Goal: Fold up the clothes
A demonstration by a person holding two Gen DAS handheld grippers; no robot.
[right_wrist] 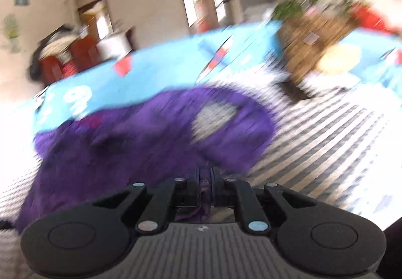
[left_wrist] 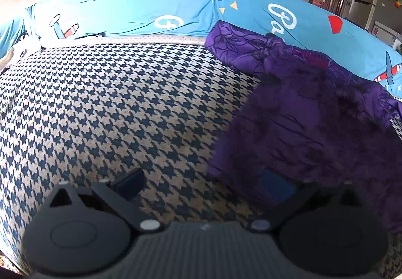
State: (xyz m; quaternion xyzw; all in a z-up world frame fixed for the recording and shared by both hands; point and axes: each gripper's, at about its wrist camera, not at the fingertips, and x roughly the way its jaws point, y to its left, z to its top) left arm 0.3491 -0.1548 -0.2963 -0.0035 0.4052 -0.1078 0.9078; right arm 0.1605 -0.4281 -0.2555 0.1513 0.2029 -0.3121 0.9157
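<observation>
purple garment (right_wrist: 140,143) | crumpled, dark floral print | right claw (right_wrist: 205,178) pinching edge

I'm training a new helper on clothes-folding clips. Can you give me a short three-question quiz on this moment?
1. True or false: the right gripper is shut on the purple garment.
2. Which surface does the garment lie on? A. a bare wooden floor B. a black-and-white houndstooth cover C. a glass table
3. Fill in: in the left wrist view, the left gripper has its jaws ____, with one finger over the cover and the other against the garment's edge.

Key: 1 true, purple cloth is pinched between the closed fingers. 2 B. 3 open, with no cloth pinched between them.
</observation>
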